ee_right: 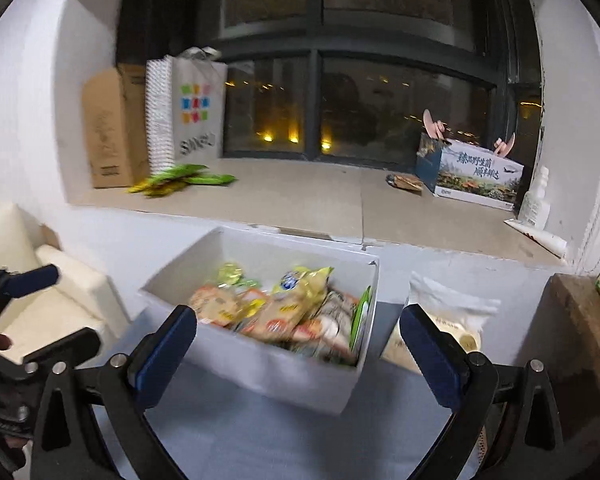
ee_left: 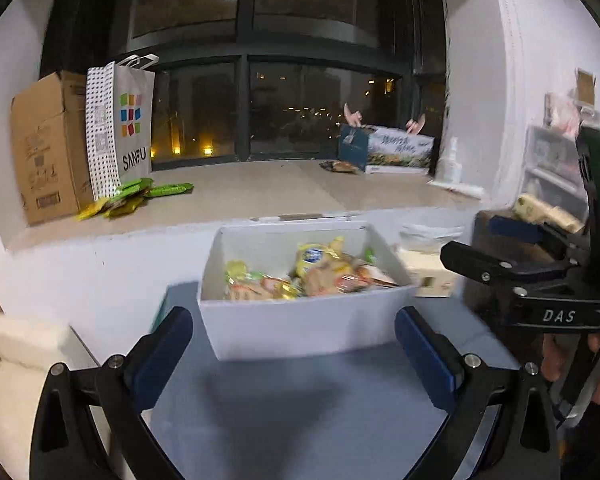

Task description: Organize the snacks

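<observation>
A white open box (ee_left: pixel 300 328) (ee_right: pixel 260 376) stands on a blue-grey table and holds several yellow, orange and green snack packets (ee_left: pixel 312 272) (ee_right: pixel 276 308). My left gripper (ee_left: pixel 296 352) is open and empty, just in front of the box. My right gripper (ee_right: pixel 300 356) is open and empty, close to the box's near right corner. The right gripper also shows at the right of the left wrist view (ee_left: pixel 540 264). Green snack packets (ee_left: pixel 140 196) (ee_right: pixel 184 178) lie on the window ledge at the left. A dark packet (ee_left: pixel 340 166) (ee_right: pixel 406 182) lies on the ledge by a printed carton.
On the ledge stand a cardboard box (ee_left: pixel 48 148), a SANFU paper bag (ee_left: pixel 120 128), a printed carton (ee_right: pixel 472 176) and a white bottle (ee_right: pixel 536 200). A white plastic bag (ee_right: pixel 448 312) sits right of the white box. A cream chair (ee_right: pixel 32 280) is at the left.
</observation>
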A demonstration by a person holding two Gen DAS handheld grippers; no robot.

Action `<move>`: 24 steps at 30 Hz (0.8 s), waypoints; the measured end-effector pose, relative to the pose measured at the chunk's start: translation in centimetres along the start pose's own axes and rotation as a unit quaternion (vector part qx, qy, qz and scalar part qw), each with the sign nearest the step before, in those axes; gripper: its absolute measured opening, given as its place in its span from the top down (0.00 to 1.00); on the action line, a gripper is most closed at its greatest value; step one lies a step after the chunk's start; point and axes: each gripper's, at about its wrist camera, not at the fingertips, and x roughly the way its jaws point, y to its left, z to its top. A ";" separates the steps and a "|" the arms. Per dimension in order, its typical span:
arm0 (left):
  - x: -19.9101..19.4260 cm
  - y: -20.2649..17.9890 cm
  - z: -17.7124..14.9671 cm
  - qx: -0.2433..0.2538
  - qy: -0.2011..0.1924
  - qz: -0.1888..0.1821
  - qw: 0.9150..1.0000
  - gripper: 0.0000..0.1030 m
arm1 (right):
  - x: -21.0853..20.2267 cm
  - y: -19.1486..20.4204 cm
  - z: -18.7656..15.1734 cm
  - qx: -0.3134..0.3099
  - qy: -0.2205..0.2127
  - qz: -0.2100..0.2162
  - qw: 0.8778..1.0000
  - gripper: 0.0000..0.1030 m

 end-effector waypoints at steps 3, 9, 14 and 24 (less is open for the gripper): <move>-3.9 -1.3 -1.0 -0.015 -0.011 -0.017 1.000 0.00 | -4.9 0.0 -1.1 0.008 -0.016 0.020 1.000 0.00; -10.2 -3.9 -2.6 -0.014 -0.036 -0.019 0.999 0.00 | -11.8 -0.4 -3.4 0.033 -0.018 0.056 0.998 0.00; -13.1 -4.8 -4.0 -0.027 -0.035 -0.006 0.999 0.00 | -16.2 0.2 -6.1 0.047 -0.033 0.046 0.997 0.00; -14.4 -5.8 -6.4 -0.029 -0.012 -0.025 0.999 0.00 | -18.8 1.6 -10.4 0.029 -0.011 0.057 0.998 0.00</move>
